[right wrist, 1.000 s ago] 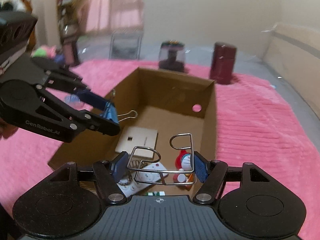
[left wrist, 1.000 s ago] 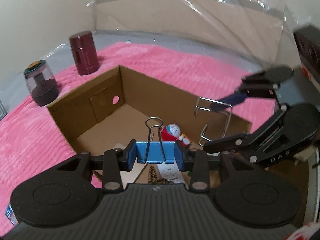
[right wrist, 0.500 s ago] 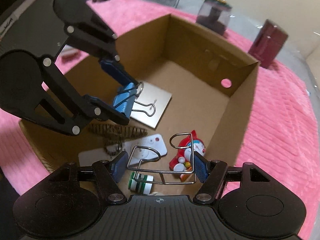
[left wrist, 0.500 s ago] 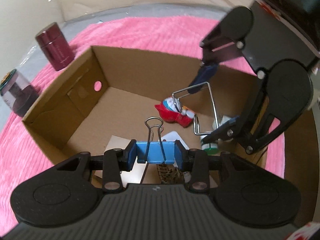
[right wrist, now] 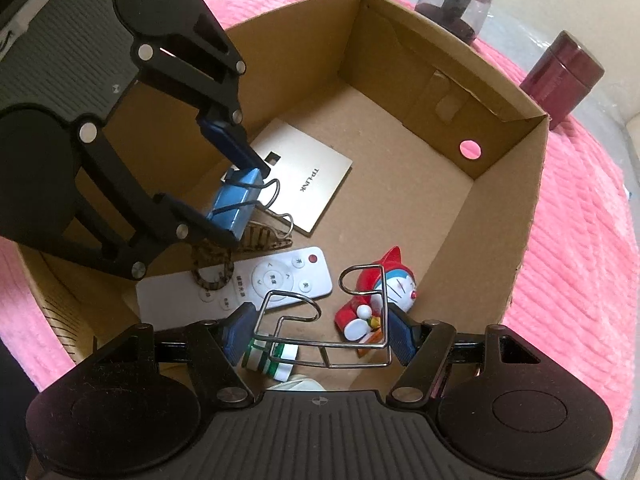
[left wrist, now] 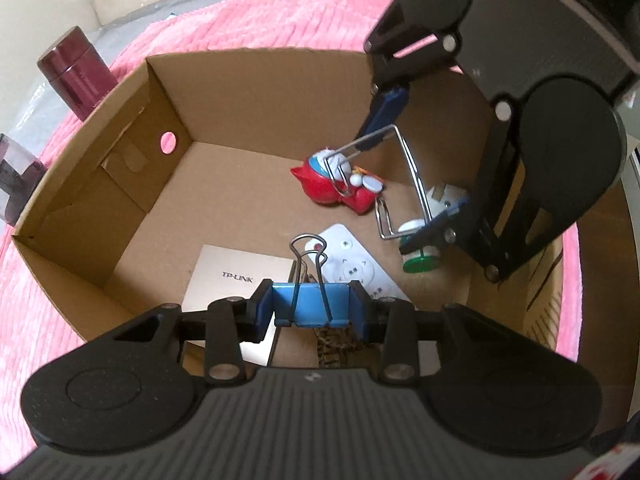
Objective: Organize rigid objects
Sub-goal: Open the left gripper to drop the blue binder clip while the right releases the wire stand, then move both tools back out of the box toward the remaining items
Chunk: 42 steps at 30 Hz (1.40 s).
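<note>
A: Start at the left. What has changed?

B: The maroon canister [left wrist: 76, 72] and the clear jar [left wrist: 16, 178] have slid to the frame's edge on the pink blanket [left wrist: 36, 292] — a second ago the left view took in the wall behind them; now it looks steeply down into the cardboard box [left wrist: 160, 92].

A: And the left gripper [left wrist: 311, 306]?

B: Clenched on the blue binder clip [left wrist: 310, 305], just as before, pads on both its sides, wire handles pointing away. It hangs inside the box, above the gold TP-LINK card [left wrist: 232, 276] and the white remote [left wrist: 356, 268].

A: Middle of the box?

B: The red-and-blue cat figurine [left wrist: 332, 188] lies on the floor, larger in view than earlier.

A: The right side?

B: The right gripper [right wrist: 318, 334] grasps the wire rack [right wrist: 320, 344] — same hold. It was over the box rim; now it is down within the walls, the rack above the green-and-white spool [right wrist: 272, 360] and just beside the figurine. I cannot tell whether the rack touches anything beneath.
</note>
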### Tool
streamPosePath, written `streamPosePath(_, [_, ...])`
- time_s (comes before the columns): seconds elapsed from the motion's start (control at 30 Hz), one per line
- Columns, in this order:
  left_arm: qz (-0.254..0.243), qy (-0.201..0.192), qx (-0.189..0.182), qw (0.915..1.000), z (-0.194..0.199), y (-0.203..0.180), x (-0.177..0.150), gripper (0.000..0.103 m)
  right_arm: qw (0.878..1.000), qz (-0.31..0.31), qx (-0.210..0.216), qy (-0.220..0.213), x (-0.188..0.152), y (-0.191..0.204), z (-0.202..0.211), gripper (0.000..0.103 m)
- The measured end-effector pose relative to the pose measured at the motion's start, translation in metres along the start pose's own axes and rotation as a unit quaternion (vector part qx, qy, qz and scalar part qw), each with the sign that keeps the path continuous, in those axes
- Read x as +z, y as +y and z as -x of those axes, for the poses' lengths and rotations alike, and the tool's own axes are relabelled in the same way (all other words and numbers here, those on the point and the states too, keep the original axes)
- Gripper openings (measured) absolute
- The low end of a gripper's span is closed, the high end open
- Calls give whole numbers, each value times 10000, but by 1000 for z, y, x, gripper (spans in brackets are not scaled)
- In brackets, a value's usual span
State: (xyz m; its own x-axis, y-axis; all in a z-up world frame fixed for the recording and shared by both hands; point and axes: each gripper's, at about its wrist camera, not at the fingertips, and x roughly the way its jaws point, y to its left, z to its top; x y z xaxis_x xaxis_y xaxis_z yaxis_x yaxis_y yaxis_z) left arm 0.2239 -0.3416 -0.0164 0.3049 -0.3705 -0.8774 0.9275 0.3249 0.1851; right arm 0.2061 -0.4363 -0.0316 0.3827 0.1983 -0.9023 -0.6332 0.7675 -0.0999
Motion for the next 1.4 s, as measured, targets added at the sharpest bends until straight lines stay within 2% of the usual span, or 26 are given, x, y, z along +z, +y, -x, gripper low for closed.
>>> streamPosePath(0.37, [6,48,87,9999,-1,-3,-2,35,9999,23,-126,-89,-2,2,0,66])
streamPosePath(0.4, [-4,47,104,9999,-1,-4,-2,35,9998,43,-164,-101,-1,2,-1,67])
streamPosePath(0.47, [-24,42,136,9999,1,-5,-2,35,9993,87,-316,-153,-2,4,1,77])
streamPosePath(0.5, [-26,25,160,9999,2,-5,-2,35,9991,85,-374,-184,-2,4,2,78])
streamPosePath(0.6, [47,-108,257,9996,9,-4,-4,35,9992,31,-332,-240,-2,2,9,79])
streamPosePath(0.83, [524,-695,456,9952,44,5,-8,35,9965,-17,-639,-532,-5,8,38,79])
streamPosePath(1.0, [1071,-1178,520,9859,81,11,-17,35,9902,-401,-908,-987,-11,15,70,79])
streamPosePath(1.17, [1735,-1659,561,9691,122,11,-38,34,9719,-1210,-1027,-1740,-20,25,113,79])
streamPosePath(1.3, [2193,-1868,520,9562,152,10,-58,34,9518,-1850,-696,-2345,-28,39,144,79])
streamPosePath(1.4, [2374,-2025,629,9480,174,6,-78,34,9427,-1989,-467,-2638,-30,59,160,79])
